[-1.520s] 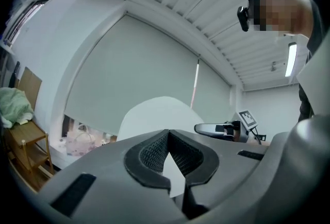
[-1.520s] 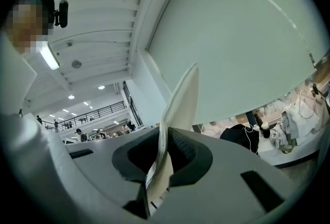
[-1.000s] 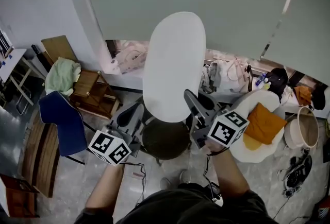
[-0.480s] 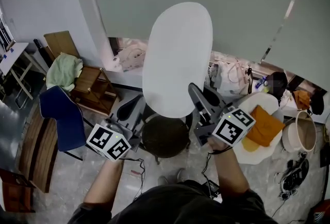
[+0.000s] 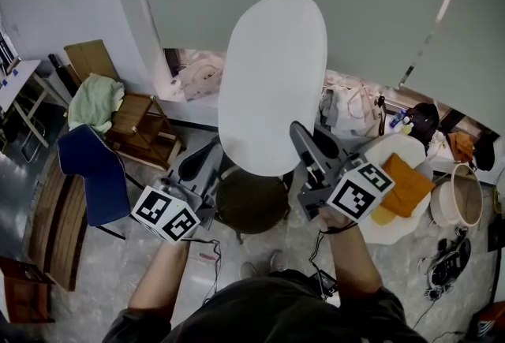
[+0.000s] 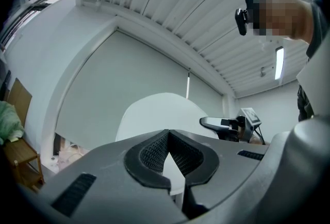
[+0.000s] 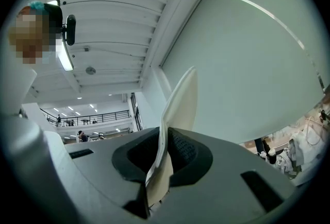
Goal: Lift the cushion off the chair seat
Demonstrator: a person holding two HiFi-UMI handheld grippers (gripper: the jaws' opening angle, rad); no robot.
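1. Check the cushion point(image 5: 272, 85). It stands on edge in the air in front of you, broad face toward you. Its lower rim is above the round dark chair seat point(image 5: 251, 203) and no longer touches it.
2. Note the change over the last second. In the head view the cushion's top sits higher against the pale wall than it did, and a gap shows between its lower rim and the seat. Both grippers are a little higher with it.
3. Check the right gripper point(image 5: 302, 143). Its jaws are nearly together and pinch the cushion's lower right edge. The right gripper view shows the fabric edge-on, pressed between the two dark pads. The grip is unchanged during the rise.
4. Check the left gripper point(image 5: 203, 164). Its pad tips meet, and white material fills the narrow wedge between the pads down to their base. Read this as a pinch on the cushion's lower left edge, though the hold shows less plainly here than on the right.
5. Treat the lift as essentially done, since the cushion is free of the seat and carried by your grippers.
6. Keep both hands level with each other. The cushion is tall and held only at its bottom edge, so it can tip or fold over.
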